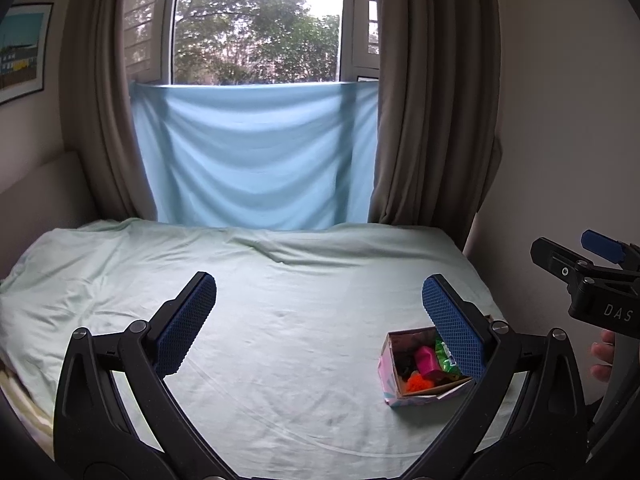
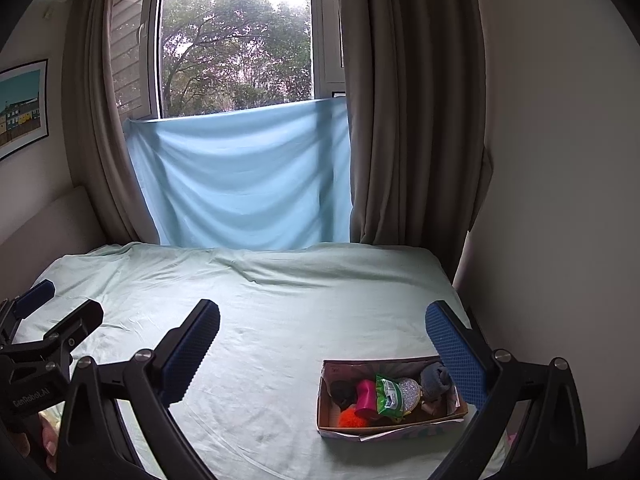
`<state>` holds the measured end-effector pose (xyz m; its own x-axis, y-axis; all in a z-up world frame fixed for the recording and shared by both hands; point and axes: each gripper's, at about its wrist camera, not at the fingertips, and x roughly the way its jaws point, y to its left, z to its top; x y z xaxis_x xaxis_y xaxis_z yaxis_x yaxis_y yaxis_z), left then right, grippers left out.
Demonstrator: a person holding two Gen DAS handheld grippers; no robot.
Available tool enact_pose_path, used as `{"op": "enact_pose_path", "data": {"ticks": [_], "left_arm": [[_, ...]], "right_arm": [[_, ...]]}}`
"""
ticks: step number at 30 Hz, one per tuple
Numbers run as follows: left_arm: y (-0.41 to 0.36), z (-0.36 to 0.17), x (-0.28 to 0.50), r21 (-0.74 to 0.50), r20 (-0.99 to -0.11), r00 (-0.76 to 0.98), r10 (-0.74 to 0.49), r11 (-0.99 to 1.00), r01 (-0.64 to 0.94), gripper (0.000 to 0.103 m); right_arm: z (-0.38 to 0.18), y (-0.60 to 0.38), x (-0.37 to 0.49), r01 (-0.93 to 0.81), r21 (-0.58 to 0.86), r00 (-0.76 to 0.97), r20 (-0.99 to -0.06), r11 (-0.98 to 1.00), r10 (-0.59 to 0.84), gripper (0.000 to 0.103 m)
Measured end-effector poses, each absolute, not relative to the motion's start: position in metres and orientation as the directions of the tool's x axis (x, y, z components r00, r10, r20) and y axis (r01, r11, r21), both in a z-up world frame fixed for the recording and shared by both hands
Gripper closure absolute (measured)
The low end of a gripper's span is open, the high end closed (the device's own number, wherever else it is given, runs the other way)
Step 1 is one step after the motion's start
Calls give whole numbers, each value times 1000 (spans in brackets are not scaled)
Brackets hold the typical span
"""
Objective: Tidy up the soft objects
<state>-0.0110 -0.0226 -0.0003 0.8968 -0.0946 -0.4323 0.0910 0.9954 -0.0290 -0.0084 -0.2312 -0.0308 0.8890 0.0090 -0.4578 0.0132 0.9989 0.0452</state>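
A small open cardboard box (image 1: 390, 390) (image 2: 326, 404) sits on the pale green bed sheet at the right, near the bed's edge. Inside lie several soft things: a pink toy (image 2: 365, 397), an orange fuzzy ball (image 2: 351, 417), a green packet (image 2: 387, 395), a silver glittery pouch (image 2: 409, 394), a grey sock (image 2: 434, 378) and a dark item (image 2: 340, 394). My left gripper (image 1: 319, 300) is open and empty above the sheet, left of the box. My right gripper (image 2: 322, 326) is open and empty above the box's far side. Each gripper shows at the edge of the other's view.
The bed (image 1: 260, 300) fills the foreground, its sheet lightly wrinkled. A light blue cloth (image 1: 256, 152) hangs over the window's lower half, with brown curtains (image 1: 432, 100) on both sides. A white wall (image 2: 560, 200) runs close along the bed's right side. A padded headboard (image 1: 36, 196) stands left.
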Motion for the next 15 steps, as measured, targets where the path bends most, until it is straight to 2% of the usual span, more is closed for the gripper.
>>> {"op": "enact_pose_path", "data": {"ticks": [15], "left_arm": [[-20, -1, 16, 4, -426, 901, -80, 996, 91, 0]], "right_arm": [[-38, -223, 18, 34, 41, 880, -475, 999, -11, 0]]}}
